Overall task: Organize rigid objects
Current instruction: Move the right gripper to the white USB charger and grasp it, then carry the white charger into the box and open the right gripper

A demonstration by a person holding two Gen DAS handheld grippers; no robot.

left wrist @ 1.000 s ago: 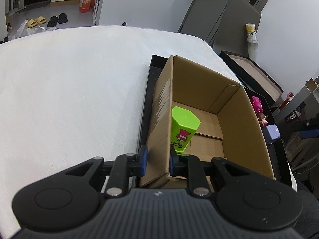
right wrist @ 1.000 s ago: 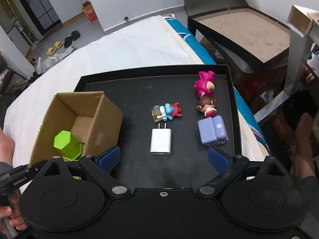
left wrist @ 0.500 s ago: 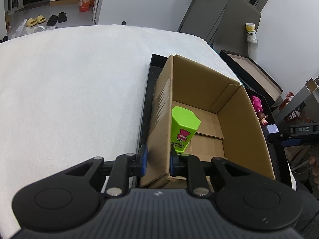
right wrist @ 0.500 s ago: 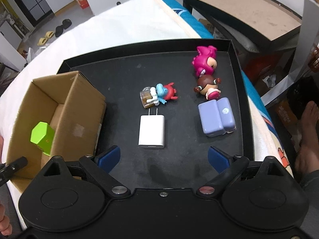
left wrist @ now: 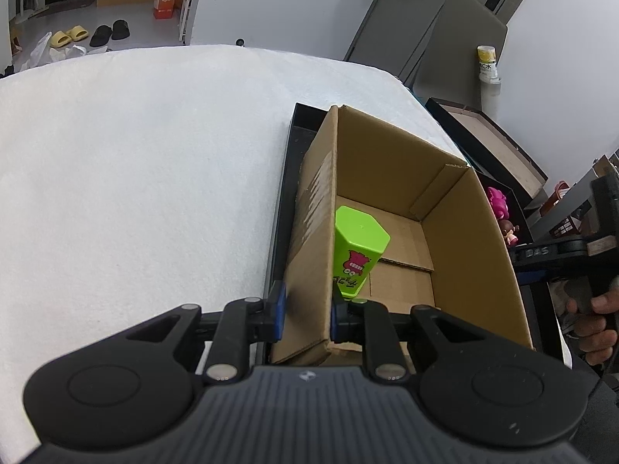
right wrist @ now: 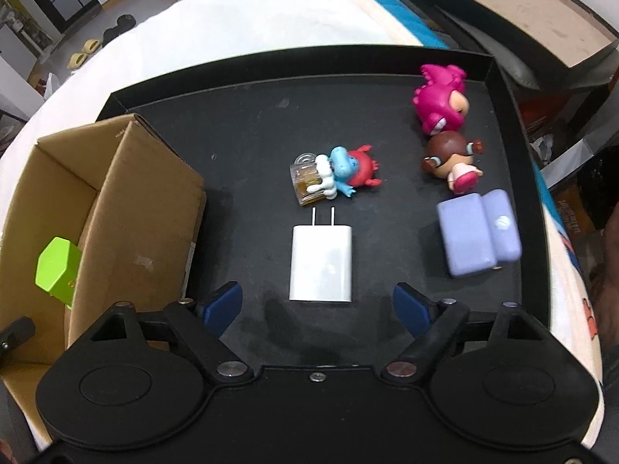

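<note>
**Cardboard wall pinched on the left, charger framed by spread fingers on the right**

Fingers of the left gripper (left wrist: 307,311) are closed on the near end of the cardboard box's (left wrist: 313,232) left wall, one blue pad outside it and one inside. Just beyond the inner pad, a green hexagonal container (left wrist: 358,247) stands upright on the box floor, close against that same wall; the rest of the box floor is bare cardboard. Box and toys all sit in a shallow black tray (left wrist: 279,239), which rests on a white padded surface (left wrist: 135,174).

On the other side, the right gripper (right wrist: 316,306) hangs over the tray's near edge with its jaws wide apart and nothing between them. Nearest to it, centred ahead of the gap, a white plug-in charger (right wrist: 321,268) lies flat with its two prongs pointing away. To the right, a lavender block toy (right wrist: 477,232) lies near the tray's right rim. Just past the charger's prongs is a blue-and-red figure (right wrist: 348,168) on its side, hugging a small clear mug. Farther right, a brown-haired doll (right wrist: 450,158) lies just beyond the lavender block, and a pink dinosaur-hooded figure (right wrist: 439,102) sits beyond it, touching or nearly so, near the far right corner.
</note>
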